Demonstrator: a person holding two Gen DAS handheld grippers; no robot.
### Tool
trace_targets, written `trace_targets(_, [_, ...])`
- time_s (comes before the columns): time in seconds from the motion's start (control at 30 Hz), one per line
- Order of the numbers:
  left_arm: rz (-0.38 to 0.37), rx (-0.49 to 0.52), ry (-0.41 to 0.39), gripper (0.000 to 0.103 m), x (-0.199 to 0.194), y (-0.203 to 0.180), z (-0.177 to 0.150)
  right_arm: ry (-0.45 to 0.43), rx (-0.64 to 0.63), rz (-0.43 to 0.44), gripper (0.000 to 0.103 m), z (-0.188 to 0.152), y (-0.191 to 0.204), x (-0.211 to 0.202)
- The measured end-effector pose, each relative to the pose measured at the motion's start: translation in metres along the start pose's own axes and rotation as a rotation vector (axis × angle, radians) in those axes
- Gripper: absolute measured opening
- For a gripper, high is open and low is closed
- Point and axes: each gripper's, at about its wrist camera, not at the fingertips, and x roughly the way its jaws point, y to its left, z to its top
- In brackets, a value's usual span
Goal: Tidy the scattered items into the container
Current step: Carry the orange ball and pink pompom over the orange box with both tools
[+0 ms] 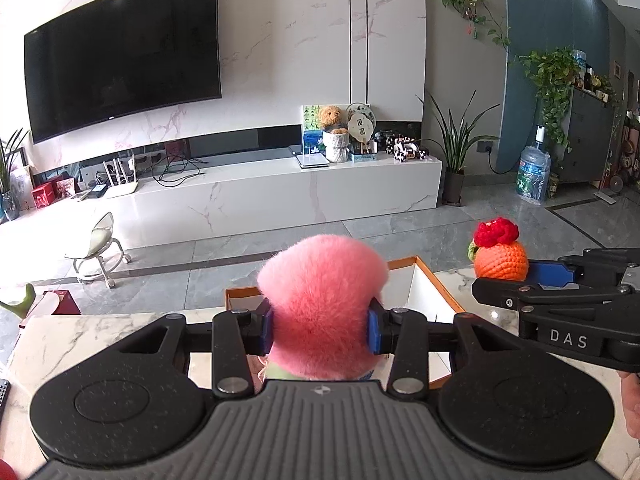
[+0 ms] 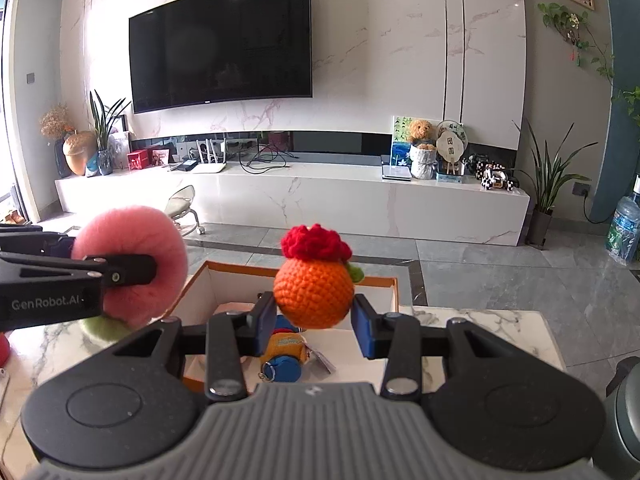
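My left gripper (image 1: 322,330) is shut on a fluffy pink plush peach (image 1: 320,304) and holds it above the near edge of an orange-rimmed white box (image 1: 424,280). My right gripper (image 2: 314,326) is shut on an orange crocheted ball with a red flower top (image 2: 314,288), held over the same box (image 2: 380,292). Inside the box lies a small yellow and blue keychain toy (image 2: 284,354). The right view shows the peach (image 2: 132,264) at the left with a green leaf below it. The left view shows the crocheted ball (image 1: 500,256) at the right.
The box stands on a white marble table (image 2: 480,328). A red object (image 2: 3,350) sits at the table's left edge. Beyond is a grey tiled floor, a small wheeled stool (image 1: 98,252), a long white TV bench (image 2: 320,196) and a wall TV.
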Motion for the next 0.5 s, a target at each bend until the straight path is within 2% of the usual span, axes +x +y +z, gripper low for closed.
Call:
trace_targets(0.23, [-0.052, -0.020, 0.102, 0.048, 0.064, 0.016, -0.002, 0.112, 0.027, 0.037, 0.044, 0.008, -0.023, 0.073])
trace_targets(0.5, [-0.079, 0.003, 0.159, 0.047, 0.121, 0.020, -0.009, 0.274, -0.004, 0.103, 0.044, 0.004, -0.030, 0.170])
